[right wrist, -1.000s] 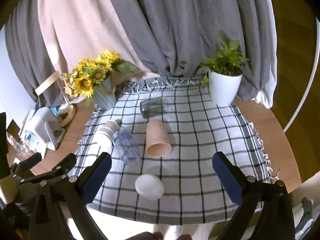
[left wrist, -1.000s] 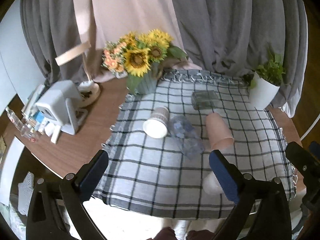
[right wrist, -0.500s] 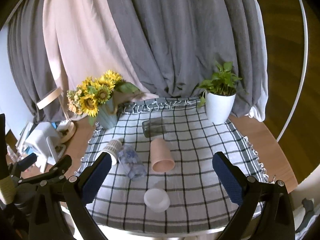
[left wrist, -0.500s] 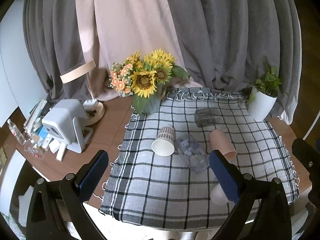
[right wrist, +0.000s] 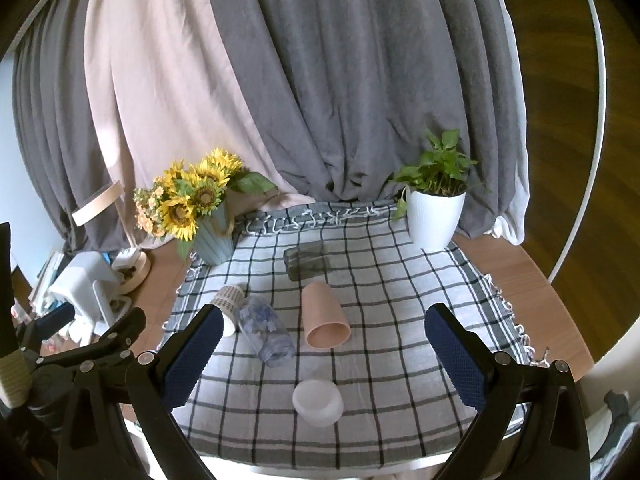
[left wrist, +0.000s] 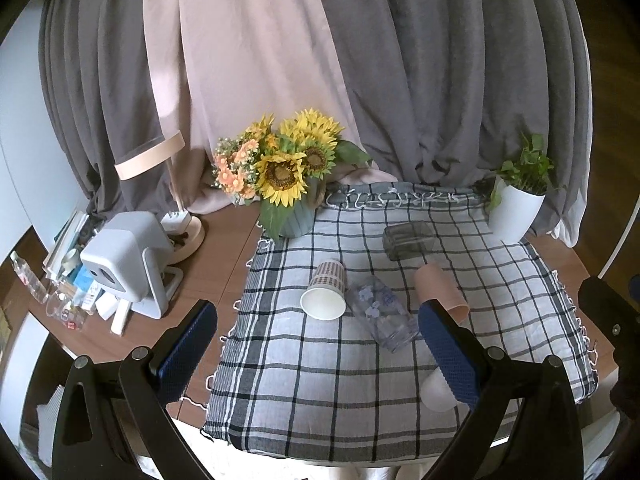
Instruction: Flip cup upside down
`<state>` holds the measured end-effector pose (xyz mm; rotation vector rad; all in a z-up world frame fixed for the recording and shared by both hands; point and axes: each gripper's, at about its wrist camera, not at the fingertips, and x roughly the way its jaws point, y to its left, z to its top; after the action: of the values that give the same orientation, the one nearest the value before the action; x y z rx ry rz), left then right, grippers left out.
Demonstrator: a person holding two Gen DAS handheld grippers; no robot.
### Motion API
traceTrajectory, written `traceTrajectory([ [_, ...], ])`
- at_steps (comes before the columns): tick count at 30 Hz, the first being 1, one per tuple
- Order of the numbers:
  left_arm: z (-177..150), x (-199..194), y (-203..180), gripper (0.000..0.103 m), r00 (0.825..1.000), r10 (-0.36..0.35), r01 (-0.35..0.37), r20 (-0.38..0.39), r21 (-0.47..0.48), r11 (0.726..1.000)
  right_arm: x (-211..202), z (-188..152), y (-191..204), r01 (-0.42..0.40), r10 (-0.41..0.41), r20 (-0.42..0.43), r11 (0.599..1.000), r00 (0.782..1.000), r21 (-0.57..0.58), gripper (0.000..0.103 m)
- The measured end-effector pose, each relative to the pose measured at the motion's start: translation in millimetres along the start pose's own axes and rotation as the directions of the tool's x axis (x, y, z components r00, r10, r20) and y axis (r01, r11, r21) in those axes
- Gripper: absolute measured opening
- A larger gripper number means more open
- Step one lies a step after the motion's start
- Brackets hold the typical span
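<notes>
Both claws, the left gripper (left wrist: pixel 318 344) and right gripper (right wrist: pixel 320 350), hang wide open and empty above the checked cloth (right wrist: pixel 400 280), where the white cup (right wrist: pixel 318 402) sits nearest, straight ahead between the right one's jaws, apparently upright.

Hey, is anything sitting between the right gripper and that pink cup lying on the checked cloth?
Nothing visible does. The right gripper is open above the near cloth; the pink cup lies ahead, and the white cup sits nearer, slightly left.
</notes>
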<state>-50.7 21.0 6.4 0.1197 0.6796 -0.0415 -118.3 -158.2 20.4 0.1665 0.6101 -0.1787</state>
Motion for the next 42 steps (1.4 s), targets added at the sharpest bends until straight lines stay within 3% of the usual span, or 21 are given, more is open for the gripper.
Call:
traceTrajectory([
  [42, 1.1, -1.6, -2.3, 0.103, 1.000, -0.008, 0.008, -0.005, 0.009, 1.000, -0.6, -1.3, 1.3, 0.003, -0.003, -0.003, 1.000, 1.000, 0.000, 0.101],
])
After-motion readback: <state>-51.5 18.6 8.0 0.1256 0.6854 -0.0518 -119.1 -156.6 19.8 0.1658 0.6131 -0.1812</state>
